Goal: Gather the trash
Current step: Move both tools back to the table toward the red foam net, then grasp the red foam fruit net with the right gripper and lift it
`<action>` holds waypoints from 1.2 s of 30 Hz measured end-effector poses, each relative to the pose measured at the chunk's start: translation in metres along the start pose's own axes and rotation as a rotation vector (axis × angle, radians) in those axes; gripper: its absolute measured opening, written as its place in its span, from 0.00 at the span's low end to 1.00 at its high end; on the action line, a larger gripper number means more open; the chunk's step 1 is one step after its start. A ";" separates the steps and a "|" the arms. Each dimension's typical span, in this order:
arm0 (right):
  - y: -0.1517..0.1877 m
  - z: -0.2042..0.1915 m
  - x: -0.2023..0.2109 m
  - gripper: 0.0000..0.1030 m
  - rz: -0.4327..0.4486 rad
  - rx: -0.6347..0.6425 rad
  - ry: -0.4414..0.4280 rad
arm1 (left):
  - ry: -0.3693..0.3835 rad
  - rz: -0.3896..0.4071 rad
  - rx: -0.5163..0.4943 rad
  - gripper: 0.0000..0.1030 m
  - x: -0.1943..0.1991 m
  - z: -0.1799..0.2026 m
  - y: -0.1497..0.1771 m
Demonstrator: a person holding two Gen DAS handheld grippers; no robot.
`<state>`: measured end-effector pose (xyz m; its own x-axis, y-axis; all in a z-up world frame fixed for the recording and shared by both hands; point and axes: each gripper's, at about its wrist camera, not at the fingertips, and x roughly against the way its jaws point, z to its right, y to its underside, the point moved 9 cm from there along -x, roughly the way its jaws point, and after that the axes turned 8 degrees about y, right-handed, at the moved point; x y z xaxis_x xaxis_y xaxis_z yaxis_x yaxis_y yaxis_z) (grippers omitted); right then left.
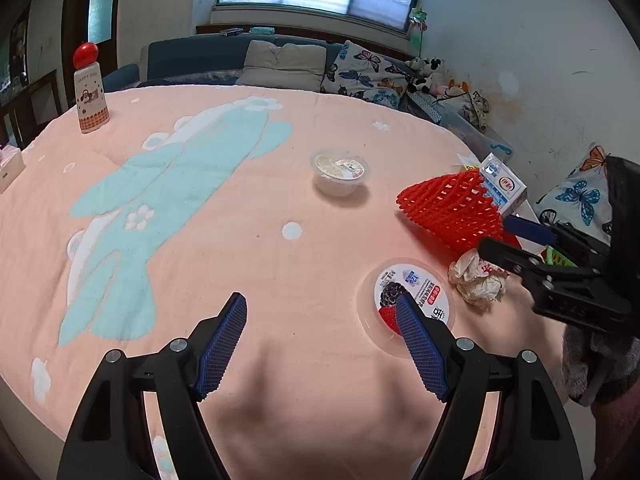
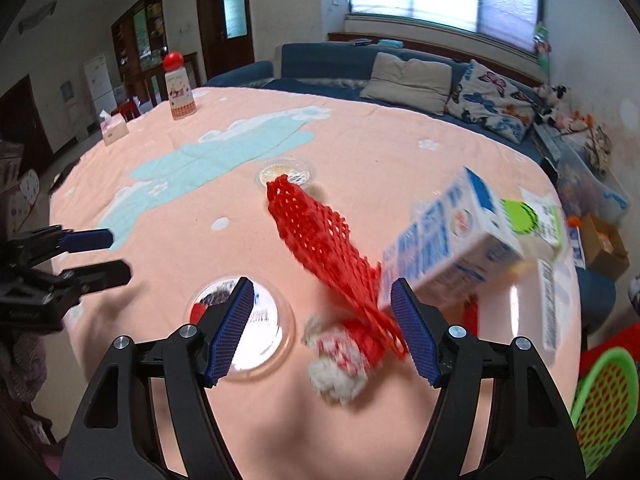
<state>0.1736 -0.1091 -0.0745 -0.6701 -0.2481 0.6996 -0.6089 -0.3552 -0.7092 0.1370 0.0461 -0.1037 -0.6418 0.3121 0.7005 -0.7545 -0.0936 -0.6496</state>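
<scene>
Hovering over a pink cloth-covered table (image 1: 248, 208): left gripper (image 1: 322, 312), blue ribbed pads apart, nothing between them; right pad overlapping a round clear plastic lid with a berry label (image 1: 430, 300), contact not discernible. Right gripper (image 2: 322, 296), pads likewise apart, clamped on nothing, above a crumpled white-and-red paper wad (image 2: 336, 364) lying on the cloth. Just beside the wad: red foam mesh fruit sleeve (image 2: 320, 240), blurred, stretching away from the pads. Against the sleeve's right side: white-and-blue milk carton (image 2: 452, 240), tilted, blurred. Beyond the sleeve's far end: clear plastic cup with peeled foil lid (image 1: 339, 172), upright. Far left on the cloth: white bottle with red round cap (image 1: 91, 92), upright, well apart from the trash. Lower right, off the table edge: green plastic basket (image 2: 604, 404). Behind the table: blue sofa (image 2: 320, 64) with cushions.
</scene>
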 end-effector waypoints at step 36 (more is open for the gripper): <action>-0.012 0.064 0.075 0.15 0.149 -0.205 0.013 | 0.072 -0.206 -0.379 0.90 -0.088 0.077 0.009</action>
<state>0.1578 -0.1807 -0.0077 -0.7637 -0.2720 0.5854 -0.5752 -0.1248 -0.8084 0.1761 -0.0547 -0.1490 -0.4620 0.3548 0.8128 -0.7534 0.3265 -0.5707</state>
